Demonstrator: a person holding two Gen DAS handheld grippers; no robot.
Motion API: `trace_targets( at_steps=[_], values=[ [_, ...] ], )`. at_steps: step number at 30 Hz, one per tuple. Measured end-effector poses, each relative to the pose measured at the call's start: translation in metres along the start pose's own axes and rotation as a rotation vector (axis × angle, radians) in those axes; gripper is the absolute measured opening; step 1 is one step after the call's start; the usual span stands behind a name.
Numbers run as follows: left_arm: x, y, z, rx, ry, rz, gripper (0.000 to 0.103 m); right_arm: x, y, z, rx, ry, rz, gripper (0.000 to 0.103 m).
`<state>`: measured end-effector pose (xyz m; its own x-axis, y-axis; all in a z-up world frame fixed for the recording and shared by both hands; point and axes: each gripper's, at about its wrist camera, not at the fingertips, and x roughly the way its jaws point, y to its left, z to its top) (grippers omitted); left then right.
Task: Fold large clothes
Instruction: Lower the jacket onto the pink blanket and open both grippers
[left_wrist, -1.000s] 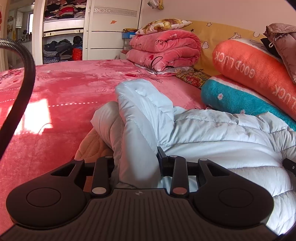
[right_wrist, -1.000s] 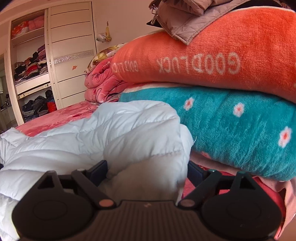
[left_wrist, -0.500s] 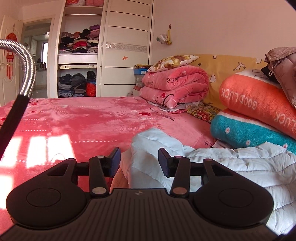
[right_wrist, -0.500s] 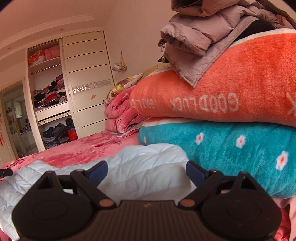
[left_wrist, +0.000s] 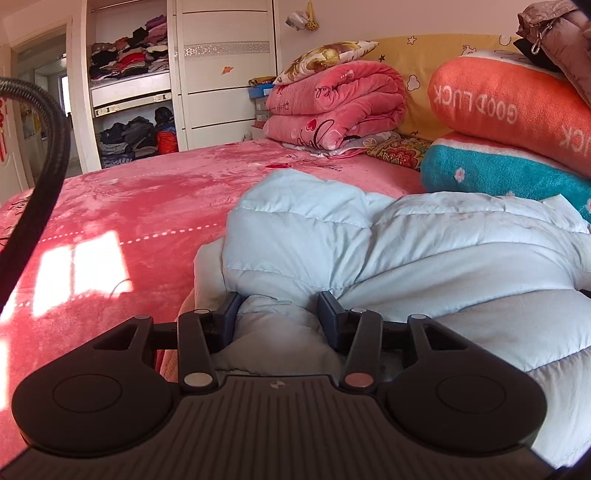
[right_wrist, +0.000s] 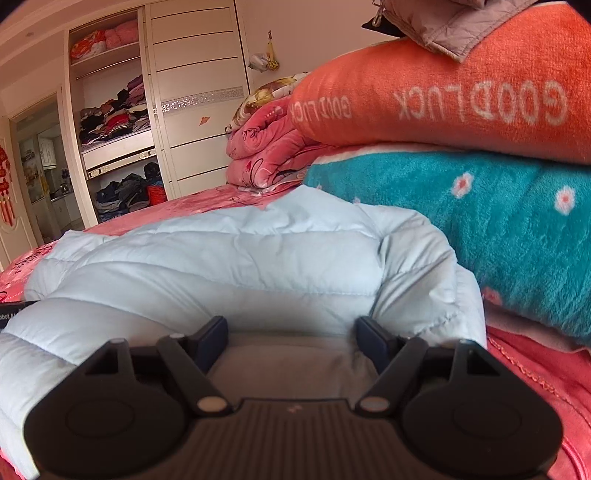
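A pale blue puffer jacket (left_wrist: 424, 251) lies bunched on the pink bed (left_wrist: 140, 199). It also fills the lower half of the right wrist view (right_wrist: 240, 266). My left gripper (left_wrist: 277, 317) is open, its jaws standing on either side of a fold of the jacket at its left end, pressed into it. My right gripper (right_wrist: 291, 332) is open wide, its jaws against the jacket's right end, with fabric bulging between them.
An orange "GOOD LUCK" blanket roll (left_wrist: 509, 107) lies on a teal one (left_wrist: 498, 173) right of the jacket; they also show in the right wrist view (right_wrist: 461, 96). Folded pink blankets (left_wrist: 332, 107) sit by the headboard. A wardrobe (left_wrist: 155, 85) stands behind. A black cable (left_wrist: 40, 177) hangs at left.
Both grippers rose off the jacket half a second ago and have now come back down onto it. Both stay open; the left one now has a fold between its jaws.
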<state>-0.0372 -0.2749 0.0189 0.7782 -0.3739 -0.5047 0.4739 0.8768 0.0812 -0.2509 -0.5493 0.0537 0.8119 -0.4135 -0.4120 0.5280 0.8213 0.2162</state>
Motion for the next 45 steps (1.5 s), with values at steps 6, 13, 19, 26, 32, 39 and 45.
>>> trace_targets(
  at_steps=[6,13,19,26,32,39,45],
  values=[
    [0.018,-0.003,-0.003,0.025,0.029,0.013,0.061,0.009,0.005,-0.007,-0.008,0.008,-0.028,0.078],
    [-0.012,0.013,0.003,-0.058,0.019,-0.036,0.078,-0.014,0.013,-0.004,-0.021,-0.035,-0.079,0.085],
    [-0.071,0.035,-0.014,-0.118,-0.011,-0.069,0.099,-0.065,0.024,-0.007,0.019,-0.124,-0.066,0.1],
    [-0.14,0.071,-0.056,-0.176,0.022,-0.023,0.101,-0.11,0.058,-0.023,0.008,-0.126,-0.039,0.102],
    [-0.202,0.106,-0.095,-0.232,0.038,0.031,0.103,-0.136,0.097,-0.034,-0.027,-0.113,0.008,0.102],
    [-0.271,0.145,-0.115,-0.247,0.016,0.121,0.103,-0.175,0.155,-0.03,-0.037,-0.109,0.094,0.102],
    [-0.329,0.183,-0.124,-0.295,-0.031,0.191,0.103,-0.206,0.212,-0.03,-0.038,-0.068,0.195,0.102]
  ],
)
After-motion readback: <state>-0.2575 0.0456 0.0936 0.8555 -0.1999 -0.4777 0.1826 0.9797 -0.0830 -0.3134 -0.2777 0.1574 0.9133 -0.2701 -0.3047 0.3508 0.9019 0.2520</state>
